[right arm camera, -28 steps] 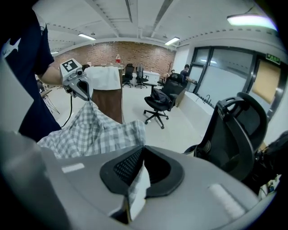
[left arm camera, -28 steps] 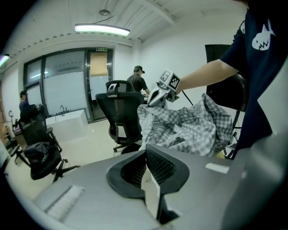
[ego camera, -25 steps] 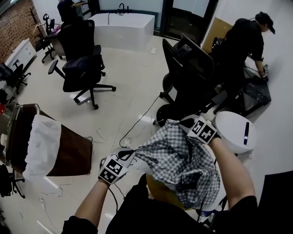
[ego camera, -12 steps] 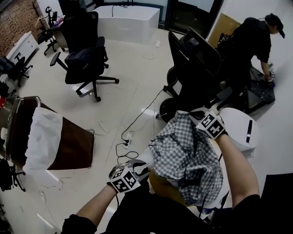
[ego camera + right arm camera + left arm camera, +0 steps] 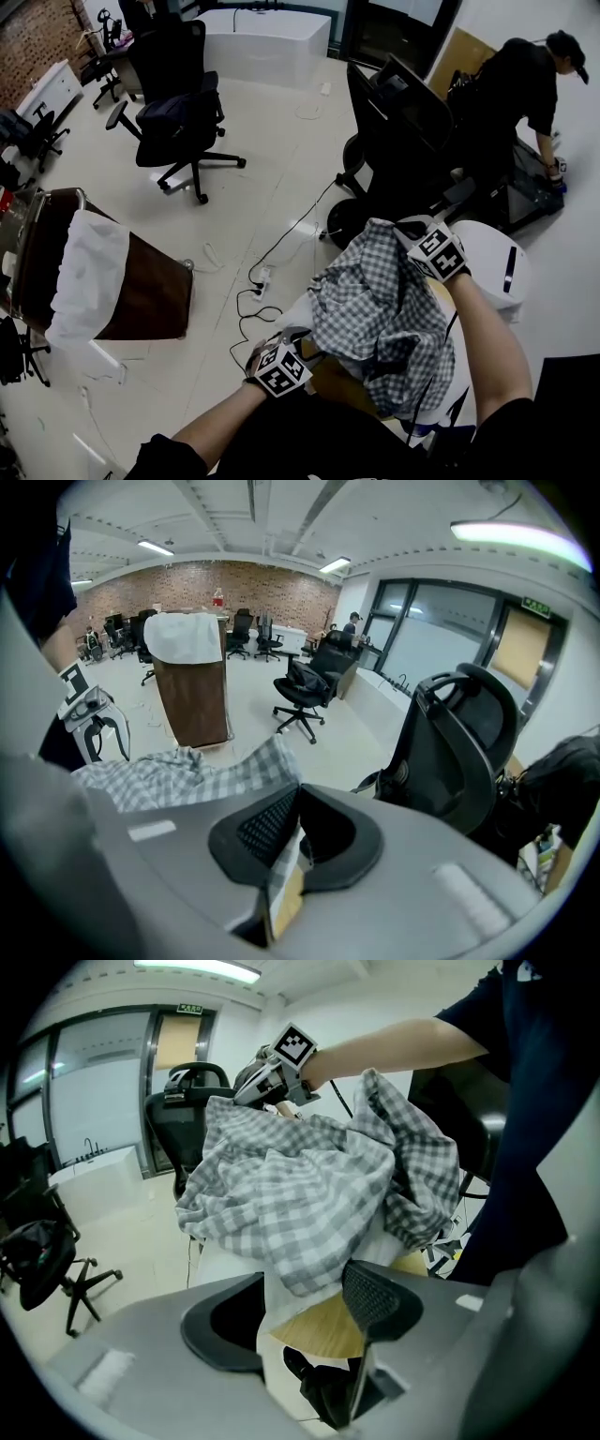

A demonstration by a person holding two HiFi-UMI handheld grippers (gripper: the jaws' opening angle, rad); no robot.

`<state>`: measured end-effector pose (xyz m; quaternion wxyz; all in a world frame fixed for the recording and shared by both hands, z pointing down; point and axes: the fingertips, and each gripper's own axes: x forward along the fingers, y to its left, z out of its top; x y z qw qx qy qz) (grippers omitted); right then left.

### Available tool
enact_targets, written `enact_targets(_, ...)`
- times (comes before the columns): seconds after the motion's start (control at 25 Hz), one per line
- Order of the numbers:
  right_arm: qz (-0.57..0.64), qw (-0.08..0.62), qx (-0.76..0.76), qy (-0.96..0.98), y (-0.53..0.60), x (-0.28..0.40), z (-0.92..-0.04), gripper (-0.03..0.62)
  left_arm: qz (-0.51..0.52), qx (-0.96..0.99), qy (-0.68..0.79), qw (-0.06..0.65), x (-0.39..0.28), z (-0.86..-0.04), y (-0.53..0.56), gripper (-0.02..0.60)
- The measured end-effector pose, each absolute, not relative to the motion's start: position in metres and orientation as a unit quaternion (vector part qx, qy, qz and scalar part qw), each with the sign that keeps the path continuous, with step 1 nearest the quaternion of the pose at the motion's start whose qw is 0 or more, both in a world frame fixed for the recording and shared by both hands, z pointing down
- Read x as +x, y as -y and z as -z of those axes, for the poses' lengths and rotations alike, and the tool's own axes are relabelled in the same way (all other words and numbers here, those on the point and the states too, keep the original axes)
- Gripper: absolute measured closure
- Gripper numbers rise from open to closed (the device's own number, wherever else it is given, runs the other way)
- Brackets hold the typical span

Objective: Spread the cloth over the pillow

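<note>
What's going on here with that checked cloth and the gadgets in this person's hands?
A person holds a pair of tongs in each hand and is draping a checked cloth over a white pillow. The right tongs are shut on one edge of the cloth, holding it up at the far side. The left tongs have just been opening and grip nothing; part of the pillow shows between their jaws. The cloth sits bunched in folds, not yet spread flat.

Black sleeves (image 5: 167,457), grey claws (image 5: 296,1324) (image 5: 286,841)
</note>
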<state>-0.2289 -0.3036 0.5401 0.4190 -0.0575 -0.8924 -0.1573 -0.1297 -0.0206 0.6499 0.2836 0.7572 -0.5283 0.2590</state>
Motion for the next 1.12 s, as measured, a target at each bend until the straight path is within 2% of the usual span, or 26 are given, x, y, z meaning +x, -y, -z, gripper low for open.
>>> enact_targets(0.04, 0.157, 0.418, -0.056, 0.893, 0.303, -0.228, -0.539, 0.58, -0.258, 0.758, 0.527, 0.284, -0.129, -0.649, 0.021, 0.347)
enact_targets(0.16, 0.16, 0.414, -0.053, 0.895, 0.301, -0.228, -0.537, 0.58, -0.256, 0.764, 0.529, 0.268, -0.13, -0.639, 0.018, 0.539)
enact_targets(0.2, 0.161, 0.412, -0.052, 0.895, 0.301, -0.228, -0.536, 0.58, -0.256, 0.764, 0.532, 0.26, -0.132, -0.634, 0.017, 0.577)
enact_targets(0.72, 0.165, 0.366, 0.013, 0.916, 0.327, -0.225, -0.495, 0.58, -0.407, 0.678, 0.605, 0.094, -0.216, -0.558, -0.011, 0.581)
enact_targets(0.88, 0.161, 0.356, 0.04, 0.92, 0.341, -0.227, -0.488, 0.58, -0.426, 0.651, 0.621, 0.091, -0.247, -0.555, -0.019, 0.581)
enact_targets(1.12, 0.147, 0.376, 0.035, 0.914, 0.344, -0.235, -0.506, 0.58, -0.416, 0.64, 0.629, 0.145, -0.284, -0.582, -0.03, 0.581)
